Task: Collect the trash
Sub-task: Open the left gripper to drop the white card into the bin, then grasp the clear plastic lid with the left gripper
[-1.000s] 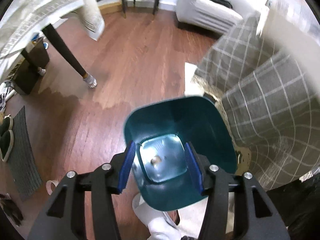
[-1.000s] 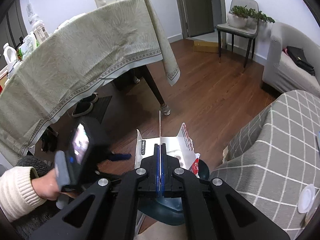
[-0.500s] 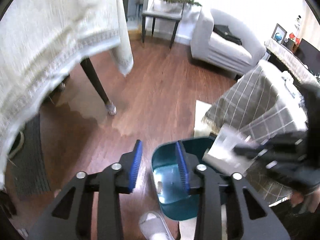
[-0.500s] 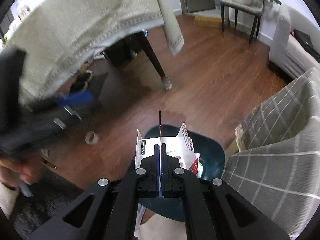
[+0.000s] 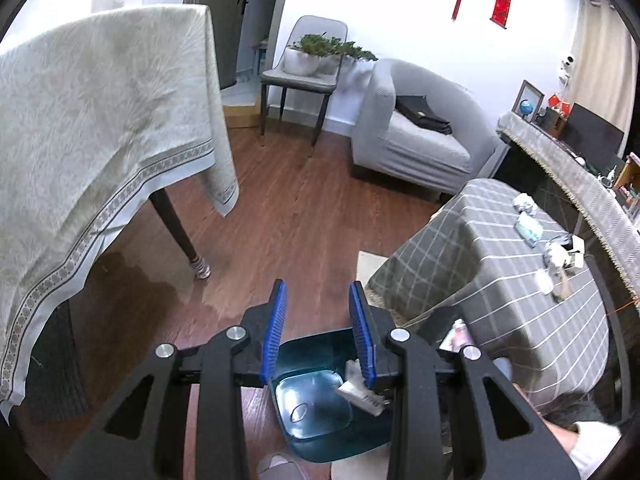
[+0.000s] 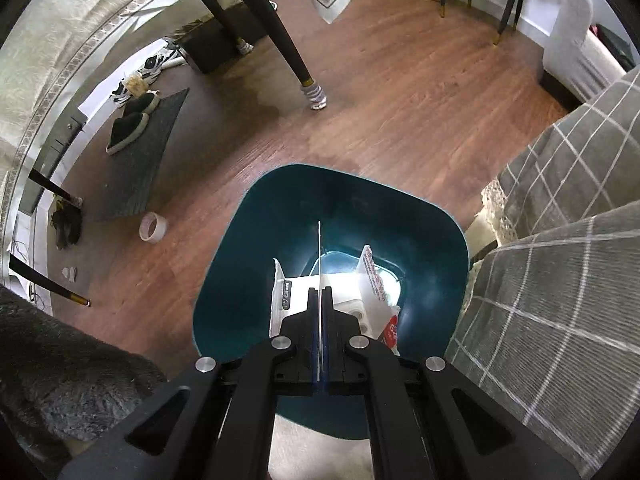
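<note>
**Wrapper over the bin**

The right gripper (image 6: 320, 292) points down into the teal bin (image 6: 240, 256). A thin white wrapper (image 6: 292, 304) with red print on one side sits between its jaws. The jaws are almost together and are just starting to open, with the flat edge of the wrapper between the blue pads. The wrapper hangs inside the mouth of the bin, above the shiny bottom.

The left gripper (image 5: 318, 336) is up higher and looks across the room. Its jaws stand a little apart and hold nothing. Between and below its blue pads (image 5: 276, 332) you can see the bin (image 5: 312, 348) on the floor, with the wrapper (image 5: 360, 392) inside it on the right side.

The bin stands on the brown wood floor (image 6: 400, 112), just beside a low table with a gray checked cloth (image 6: 560, 280). On that cloth there are a few small bits (image 5: 528, 228) of trash, well away from the bin. A roll of tape (image 6: 153, 227) lies on the floor near the bin. Farther off are a dark mat (image 6: 140, 160) with slippers (image 6: 128, 128) on it, a big table with a pale cloth (image 5: 100, 140), a gray sofa (image 5: 420, 136) and a chair with a plant (image 5: 316, 52).
</note>
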Available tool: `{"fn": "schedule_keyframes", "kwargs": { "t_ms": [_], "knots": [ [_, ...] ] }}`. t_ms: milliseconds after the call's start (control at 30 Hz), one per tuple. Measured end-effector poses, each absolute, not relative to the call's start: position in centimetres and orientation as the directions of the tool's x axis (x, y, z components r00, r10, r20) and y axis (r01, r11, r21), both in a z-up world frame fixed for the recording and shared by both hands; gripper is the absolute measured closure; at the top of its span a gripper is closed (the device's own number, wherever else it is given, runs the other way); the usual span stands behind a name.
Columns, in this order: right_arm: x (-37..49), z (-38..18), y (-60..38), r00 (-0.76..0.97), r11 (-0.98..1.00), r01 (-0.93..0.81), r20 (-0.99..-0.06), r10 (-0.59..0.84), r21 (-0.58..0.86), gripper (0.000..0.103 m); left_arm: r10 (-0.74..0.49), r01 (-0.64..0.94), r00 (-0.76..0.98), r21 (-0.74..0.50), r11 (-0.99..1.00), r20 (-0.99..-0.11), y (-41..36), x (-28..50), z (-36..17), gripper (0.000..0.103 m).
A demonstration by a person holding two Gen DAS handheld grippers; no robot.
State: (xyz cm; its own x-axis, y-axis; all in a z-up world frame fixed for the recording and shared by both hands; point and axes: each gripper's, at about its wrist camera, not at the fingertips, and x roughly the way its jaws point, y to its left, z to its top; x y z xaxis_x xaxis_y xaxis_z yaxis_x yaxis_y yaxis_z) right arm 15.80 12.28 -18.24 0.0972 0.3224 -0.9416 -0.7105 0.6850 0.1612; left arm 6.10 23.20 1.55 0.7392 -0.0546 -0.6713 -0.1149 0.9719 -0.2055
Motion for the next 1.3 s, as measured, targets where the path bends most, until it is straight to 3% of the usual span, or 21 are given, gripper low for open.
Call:
{"fn": "schedule_keyframes", "kwargs": {
  "t_ms": [33,100,333,867,1300],
  "knots": [
    [15.9,-18.4,12.3,0.098,0.688,-0.708,-0.943,0.319,0.159,0.068,-0.060,-0.110,0.742,-0.210,0.971,-0.667,23.0,6.1,1.8,0.069],
    [15.8,-18.6,12.2,0.114,0.696,-0.706,-0.949,0.295,0.132,0.034,-0.070,-0.100,0.748,-0.216,0.971,-0.660,22.6,6.2,2.4,0.069],
    [15.4,-17.0,11.1,0.138,0.677,-0.723,-0.932,0.336,0.137,0.034,-0.061,-0.064,0.779,-0.176,0.982,-0.624,20.9,6.1,4.4,0.066],
    [11.7,-3.0,6.1,0.283,0.581,-0.798,-0.754,0.592,0.157,0.041,-0.080,-0.052,0.820,-0.213,0.976,-0.567,18.5,7.5,7.0,0.044],
    [12.9,1.7,-3.9,0.496,0.724,-0.683,-0.663,0.561,0.101,0.041,-0.148,0.047,0.796,-0.184,0.982,-0.587,11.5,10.1,6.0,0.036]
  ]
}}
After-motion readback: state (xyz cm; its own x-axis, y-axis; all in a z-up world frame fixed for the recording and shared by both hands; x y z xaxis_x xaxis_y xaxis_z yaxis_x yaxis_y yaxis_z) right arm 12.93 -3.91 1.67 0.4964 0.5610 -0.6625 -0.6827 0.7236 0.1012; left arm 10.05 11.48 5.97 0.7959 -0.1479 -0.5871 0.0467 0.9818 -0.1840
